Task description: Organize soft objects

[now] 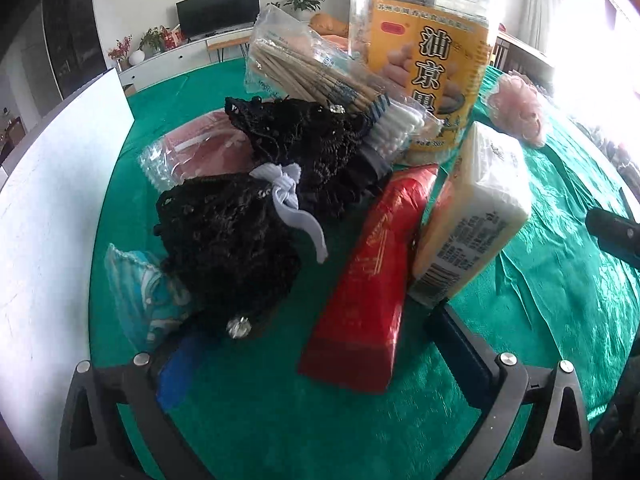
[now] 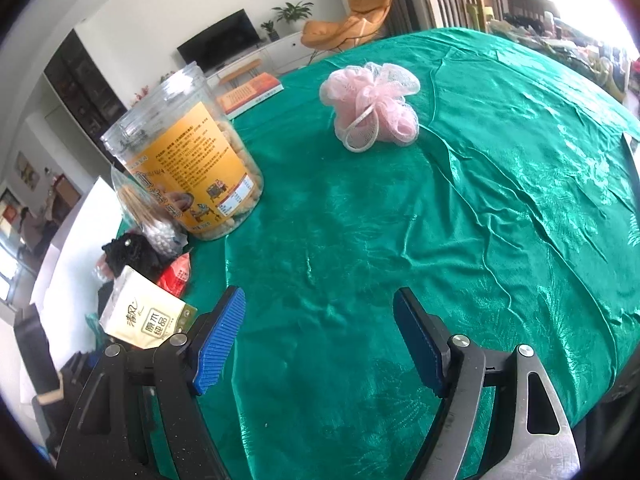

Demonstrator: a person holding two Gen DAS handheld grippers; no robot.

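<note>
The crumpled black lace garment with a white ribbon bow [image 1: 240, 216] lies just ahead of the left hand-held gripper [image 1: 320, 344], whose jaws stand spread, empty. It looks light, limp, snag-prone; best pinched at its bunched middle. The right hand-held gripper [image 2: 320, 336] hangs spread above bare green-clothed bench [image 2: 400, 220], the pink mesh bath pouf [image 2: 374, 108] well ahead

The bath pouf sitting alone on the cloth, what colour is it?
Pale pink bath pouf, clearest in the right wrist view.

The jar [image 1: 420, 60] label reads 油京; tissue pack [image 2: 146, 314] reads 原木纯品.
</note>
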